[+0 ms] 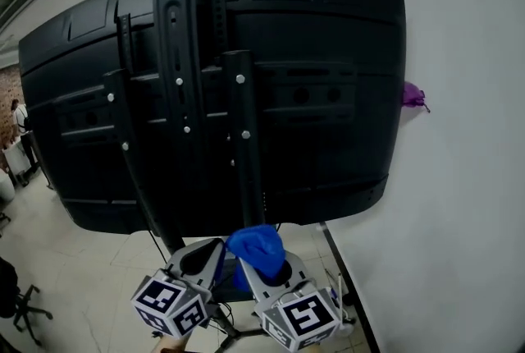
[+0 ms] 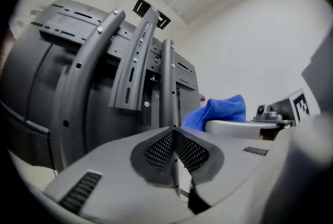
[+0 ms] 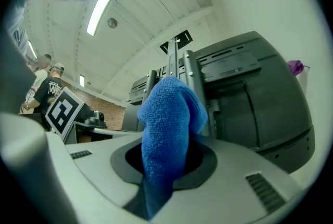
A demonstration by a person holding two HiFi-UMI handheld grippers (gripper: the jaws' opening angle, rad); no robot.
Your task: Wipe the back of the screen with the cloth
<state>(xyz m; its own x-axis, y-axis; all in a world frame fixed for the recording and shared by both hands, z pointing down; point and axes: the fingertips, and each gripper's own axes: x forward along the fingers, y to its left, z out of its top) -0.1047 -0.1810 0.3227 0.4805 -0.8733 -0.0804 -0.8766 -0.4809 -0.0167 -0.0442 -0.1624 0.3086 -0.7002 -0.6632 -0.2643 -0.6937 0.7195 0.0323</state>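
1. Right gripper [image 3: 166, 165]: jaws clamped on the blue cloth [image 3: 169, 129]. A bunched wad sticks out past the jaw tips and a tail hangs down between them.
2. Left gripper [image 2: 176, 158]: jaws closed pad to pad, nothing between them. It sits just beside the right gripper, on its left, and looks idle for this task.
3. The screen [image 1: 328, 97] hangs upright with its black back facing us and its long axis horizontal. The vertical mount rails [image 1: 174, 80] run down the left-centre of the panel.
4. Key relation: in the head view the cloth is below the screen's bottom edge, roughly under the right-hand rail, and apart from the panel. The back surface lies up and forward of the right jaws.
5. My read is that wiping hasn't started, since there is no cloth-to-panel contact in any view.
6. The right gripper has the cloth and sits under the open panel area right of the rails, so the likely move is to lift it and press the wad onto that area.
7. Risk: the rails and bolt heads could snag the cloth, so stroking along the long axis and stopping short of the rails looks safest.
8. A small purple object [image 1: 413, 96] sits on the white wall [image 1: 467, 179] by the screen's right edge. It isn't part of the job.
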